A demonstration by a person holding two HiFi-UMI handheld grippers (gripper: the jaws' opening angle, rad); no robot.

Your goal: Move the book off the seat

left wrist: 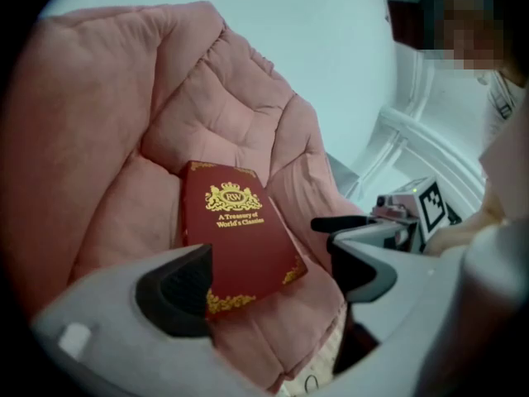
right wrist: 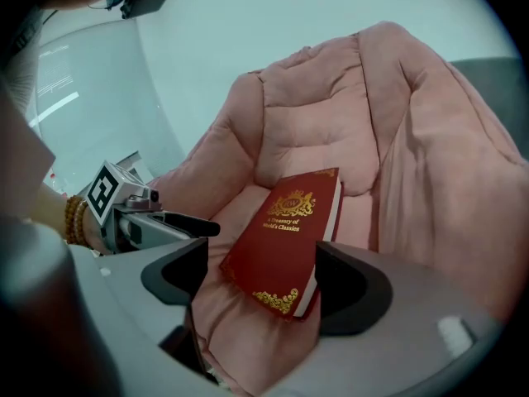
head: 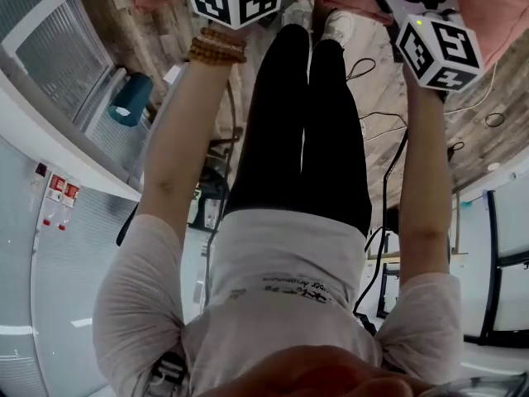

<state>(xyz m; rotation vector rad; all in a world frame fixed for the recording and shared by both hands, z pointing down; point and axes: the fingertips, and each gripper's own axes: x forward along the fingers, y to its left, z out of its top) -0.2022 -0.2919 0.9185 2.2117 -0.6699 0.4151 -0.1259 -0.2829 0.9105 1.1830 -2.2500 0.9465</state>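
The book [right wrist: 289, 238] is a red hardcover with gold ornament and a gold title on the cover. It lies flat, cover up, on the seat [right wrist: 413, 139], a pink padded chair with a quilted back. Its near end reaches almost to the front edge of the cushion.

The right gripper [right wrist: 264, 281] is pointed down at the book with its jaws spread wide. The near end of the book shows in the gap between them, and neither pad presses on it.

The left gripper [left wrist: 269, 278] also has its jaws spread wide. The near corner of the book shows beside its left jaw and is not gripped. Each gripper view shows the other gripper close alongside, both well short of the chair back.

The head view shows both forearms stretched toward the chair. A beaded bracelet [head: 216, 46] is on the left wrist, and a wooden floor [head: 388, 164] lies below.
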